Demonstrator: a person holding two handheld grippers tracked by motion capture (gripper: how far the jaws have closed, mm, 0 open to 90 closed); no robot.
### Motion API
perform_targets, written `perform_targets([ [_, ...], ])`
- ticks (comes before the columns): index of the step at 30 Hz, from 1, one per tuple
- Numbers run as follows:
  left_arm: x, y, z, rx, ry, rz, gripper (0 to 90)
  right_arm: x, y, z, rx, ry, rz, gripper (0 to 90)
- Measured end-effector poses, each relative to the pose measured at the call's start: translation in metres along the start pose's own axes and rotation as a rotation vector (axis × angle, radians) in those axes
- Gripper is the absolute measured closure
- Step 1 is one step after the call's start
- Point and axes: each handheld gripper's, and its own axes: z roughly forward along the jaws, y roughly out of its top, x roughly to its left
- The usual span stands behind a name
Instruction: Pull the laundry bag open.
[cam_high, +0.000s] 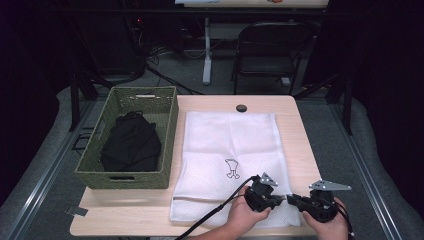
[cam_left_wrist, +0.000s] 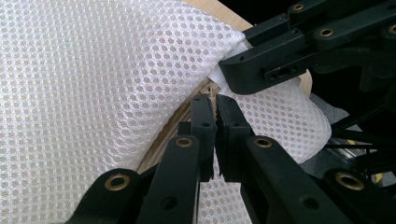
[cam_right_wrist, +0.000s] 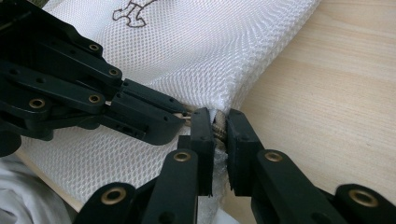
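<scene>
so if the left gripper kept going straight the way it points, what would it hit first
Most likely the right gripper: it sits just beyond the left gripper, both shut on the mesh bag edge. Depth is hard to judge.

1 white mesh bag (cam_high: 231, 150), 1 woven basket (cam_high: 167, 130), 1 black bag (cam_high: 131, 144), 2 claws

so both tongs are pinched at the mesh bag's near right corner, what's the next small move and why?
Probably draw the left tongs leftward along the zipper while the right tongs anchor the corner: both are shut on the mesh bag there, and it lies flat and closed.

White mesh bag (cam_high: 230, 150) flat on table (cam_high: 300, 145)
</scene>
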Motion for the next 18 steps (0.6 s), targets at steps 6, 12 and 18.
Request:
perform_targets([
  [6, -0.0006, 0.0002, -0.0005, -0.003, 0.002, -0.003, 87.2, 0.0000, 0.0001, -0.0004, -0.004, -0.001, 0.000, 82.8],
  [12, -0.0009, -0.0002, -0.0013, -0.005, 0.003, 0.007, 87.3, 0.0003, -0.0001, -0.0011, -0.005, 0.001, -0.001, 82.8],
  [18, -0.0005, -0.0008, -0.0018, -0.010, 0.002, 0.003, 87.3, 0.0014, 0.0000, -0.0013, -0.004, -0.004, -0.003, 82.9],
])
